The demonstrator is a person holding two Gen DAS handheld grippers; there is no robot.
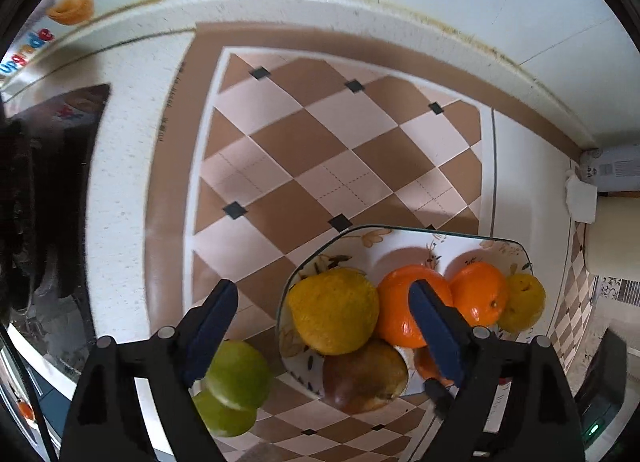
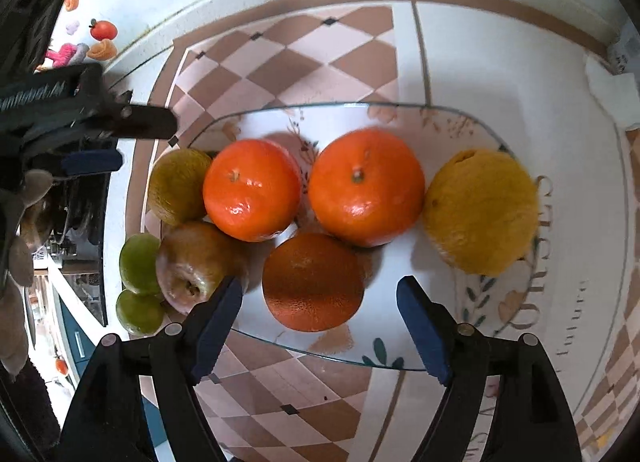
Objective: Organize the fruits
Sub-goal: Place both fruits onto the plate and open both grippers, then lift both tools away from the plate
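Fingers (image 2: 420,326) of both grippers wide open, empty, w/ fruit plate (image 2: 280,112) below.

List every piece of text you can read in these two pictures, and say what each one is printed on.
"Upgrade": coloured letters on the wall.
"...Robot.AI": partly cut off, on the left gripper.
Large letters on the mat: sideways and blurred, unreadable.
Label on the white package: too small.

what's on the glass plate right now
On the glass plate: two shiny oranges, a duller orange, two yellow citrus and a brownish apple. Anything beneath the fruit is hidden.
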